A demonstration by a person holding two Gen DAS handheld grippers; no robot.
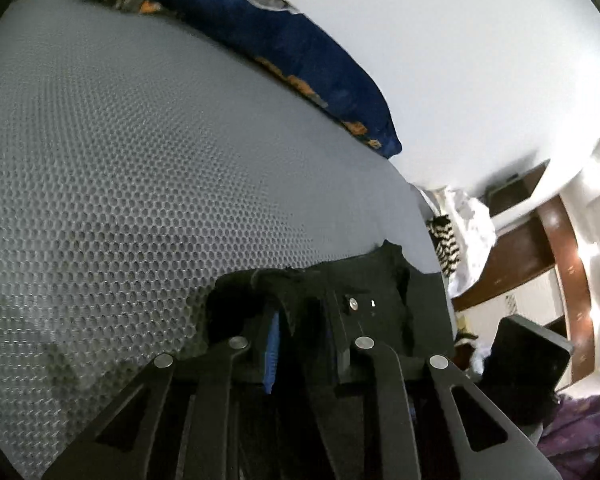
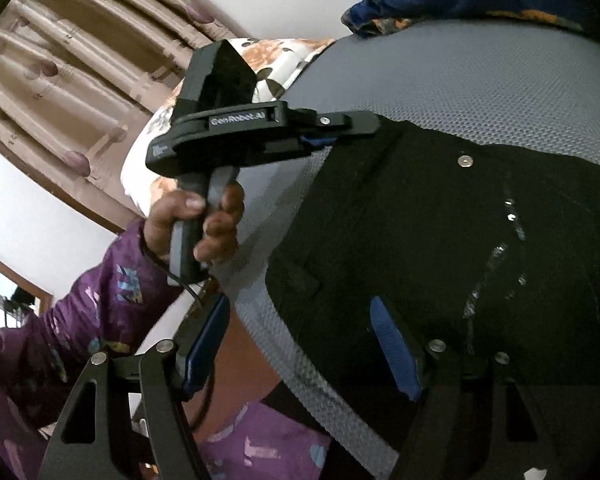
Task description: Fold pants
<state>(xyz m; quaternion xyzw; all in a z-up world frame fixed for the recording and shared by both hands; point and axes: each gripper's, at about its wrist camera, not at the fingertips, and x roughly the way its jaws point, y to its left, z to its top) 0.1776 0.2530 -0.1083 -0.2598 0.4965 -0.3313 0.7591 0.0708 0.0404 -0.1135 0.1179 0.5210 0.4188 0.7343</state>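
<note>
**Black pants pinched at one corner**

On the left, a hand (image 2: 204, 224) in a shiny purple sleeve (image 2: 80, 320) holds the left gripper (image 2: 340, 130). Its jaws are clenched on a bunched corner of the black pants (image 2: 440, 248). The soft, dark pants lie on a bumpy grey bed cover (image 1: 120, 160) full of little holes. The right gripper (image 2: 300, 352), with blue pads, is spread wide over the pants' near edge, gripping nothing. A puffy blue blanket (image 1: 292, 48) lies behind.

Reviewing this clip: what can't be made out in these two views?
- Pants: full extent unknown; right wrist view cuts them at its right edge.
- Left gripper: in the left wrist view its fingers hide the pinched black cloth edge.
- Right gripper: open; its mount hides cloth below.
- Background shelves: blurred.
</note>
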